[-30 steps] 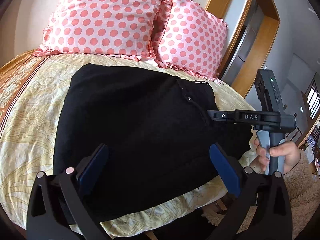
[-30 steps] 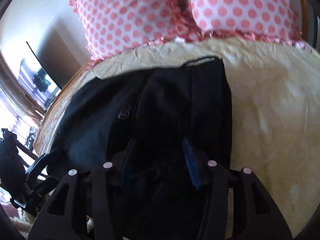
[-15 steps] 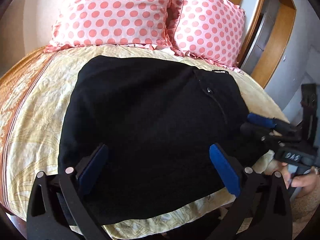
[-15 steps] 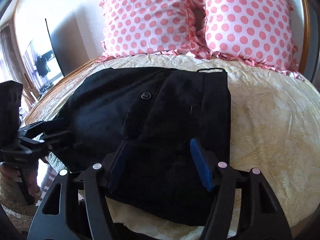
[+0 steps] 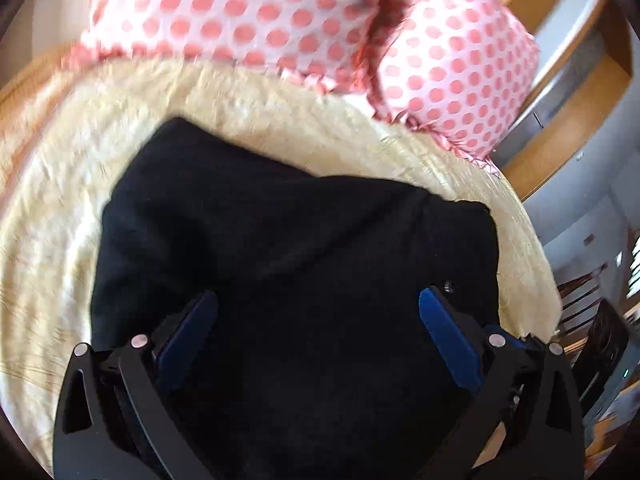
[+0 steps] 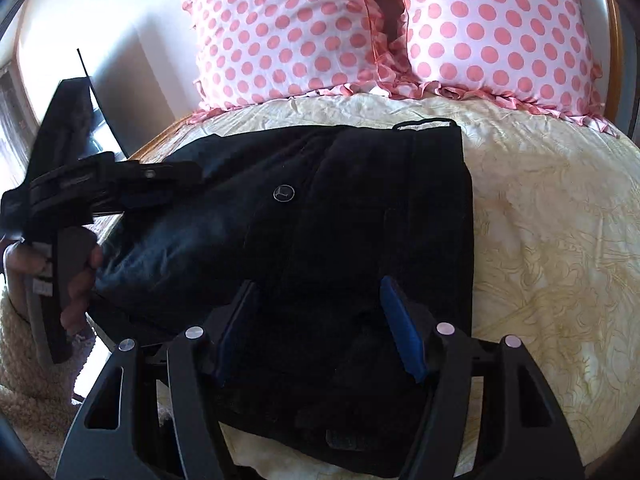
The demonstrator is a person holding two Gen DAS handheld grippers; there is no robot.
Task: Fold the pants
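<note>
Black pants (image 5: 300, 240) lie folded into a broad block on the cream bedspread (image 5: 60, 260). My left gripper (image 5: 316, 308) hovers close over them, open, its blue pads spread wide with only cloth below; this view is blurred. In the right wrist view the pants (image 6: 360, 220) show a button (image 6: 283, 193) and a belt loop at the far edge. My right gripper (image 6: 318, 308) is open above their near edge, pads not pressing on the cloth. The left gripper (image 6: 180, 184) shows side-on at the pants' left edge, held by a hand (image 6: 80, 276).
Two pink polka-dot pillows (image 6: 300, 32) stand at the head of the bed, also the pillows (image 5: 260, 12) in the left view. A wooden frame (image 5: 560, 128) rises at the right. A dark screen (image 6: 100, 120) stands left of the bed. Bare bedspread (image 6: 540, 240) lies right of the pants.
The left gripper swung in from the left side to over the pants and rolled; its view now blurs and sits closer. The right gripper's jaws widened and it drew back slightly.
</note>
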